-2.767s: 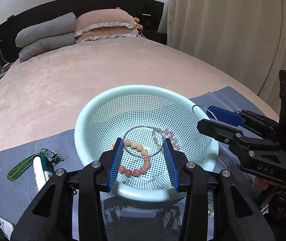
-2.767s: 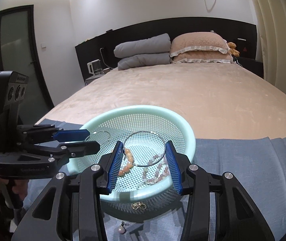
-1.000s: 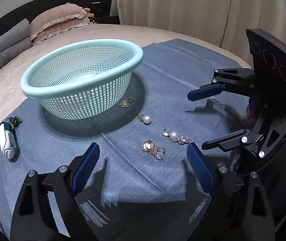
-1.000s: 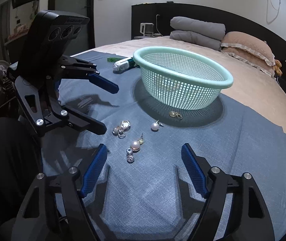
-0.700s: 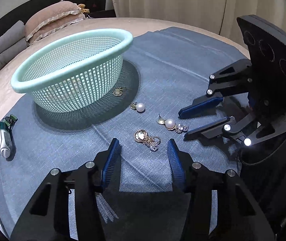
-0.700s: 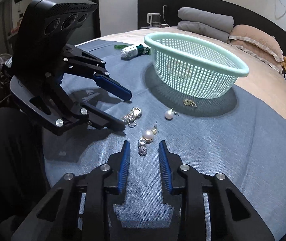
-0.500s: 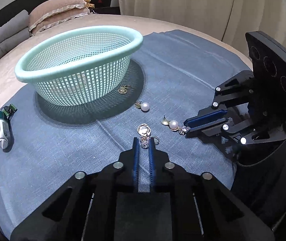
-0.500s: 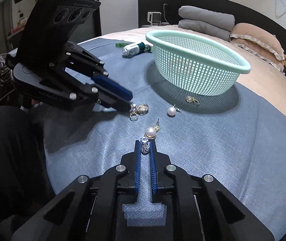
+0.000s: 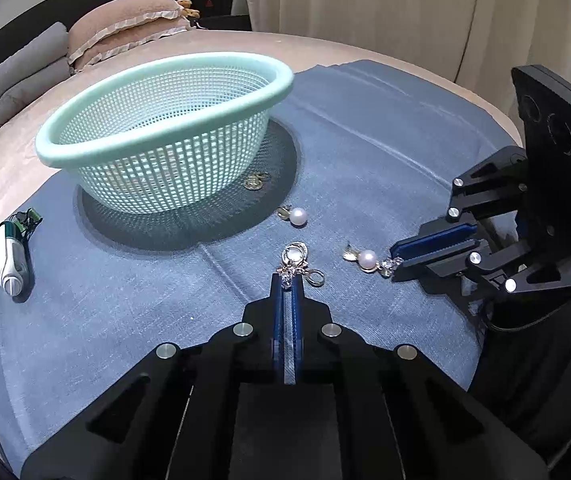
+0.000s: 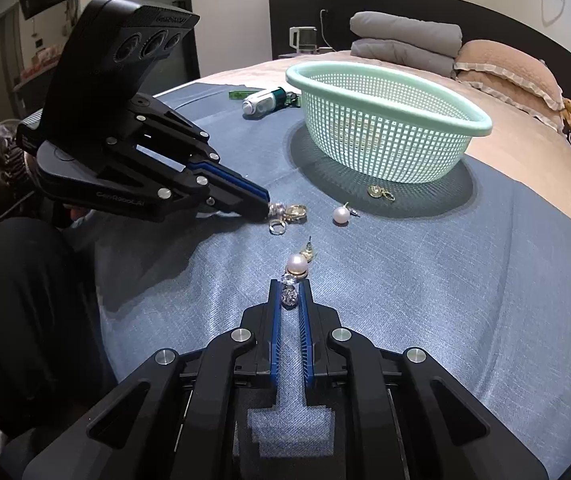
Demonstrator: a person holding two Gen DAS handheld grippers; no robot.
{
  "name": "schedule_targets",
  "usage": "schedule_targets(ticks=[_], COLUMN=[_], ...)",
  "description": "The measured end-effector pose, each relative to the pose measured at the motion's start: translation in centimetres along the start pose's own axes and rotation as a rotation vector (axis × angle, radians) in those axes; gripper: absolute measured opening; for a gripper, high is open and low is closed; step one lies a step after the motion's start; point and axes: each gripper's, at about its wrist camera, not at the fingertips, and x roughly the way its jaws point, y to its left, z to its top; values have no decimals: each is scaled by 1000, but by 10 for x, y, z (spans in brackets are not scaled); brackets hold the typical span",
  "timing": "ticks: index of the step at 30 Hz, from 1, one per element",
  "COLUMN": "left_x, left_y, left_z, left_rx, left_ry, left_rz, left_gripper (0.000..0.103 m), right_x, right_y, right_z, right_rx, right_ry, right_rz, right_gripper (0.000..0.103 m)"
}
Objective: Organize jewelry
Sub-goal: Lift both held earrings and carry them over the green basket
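Several earrings lie on a blue cloth (image 9: 125,288) in front of a mint mesh basket (image 9: 165,136). My left gripper (image 9: 286,280) is shut on the near end of a gold crystal earring (image 9: 295,258); it also shows in the right wrist view (image 10: 291,212). My right gripper (image 10: 289,286) is shut on the crystal end of a pearl drop earring (image 10: 296,266), seen in the left wrist view too (image 9: 367,259). A loose pearl stud (image 9: 297,216) and a small gold earring (image 9: 256,181) lie near the basket's foot.
A white and green tube with a green strap (image 9: 11,256) lies on the cloth left of the basket. The cloth covers the foot of a beige bed (image 9: 13,160) with pillows (image 9: 125,36) at the head. Curtains (image 9: 405,12) hang on the right.
Both grippers came away from the basket, lowered to the cloth and closed: the left on the gold crystal earring, the right on the pearl drop earring. In the last half second little moved.
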Motion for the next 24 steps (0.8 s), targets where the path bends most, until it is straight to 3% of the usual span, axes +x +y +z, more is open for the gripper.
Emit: schedule_targets(ticks=[6, 17, 24], left_x=[-20, -10, -3], left_y=[7, -5, 5], left_z=[2, 6, 7], left_rx=[-34, 41, 5], left_ry=[-31, -7, 6], left_rz=[-2, -3, -21], left_gripper=[1, 1, 14], right_x=[-15, -30, -33], right_y=[-6, -7, -9], right_z=[2, 7, 5], right_rx=[7, 6, 22], right_ry=[-33, -68, -74], right_rz=[-6, -24, -28], right_gripper=[8, 8, 8])
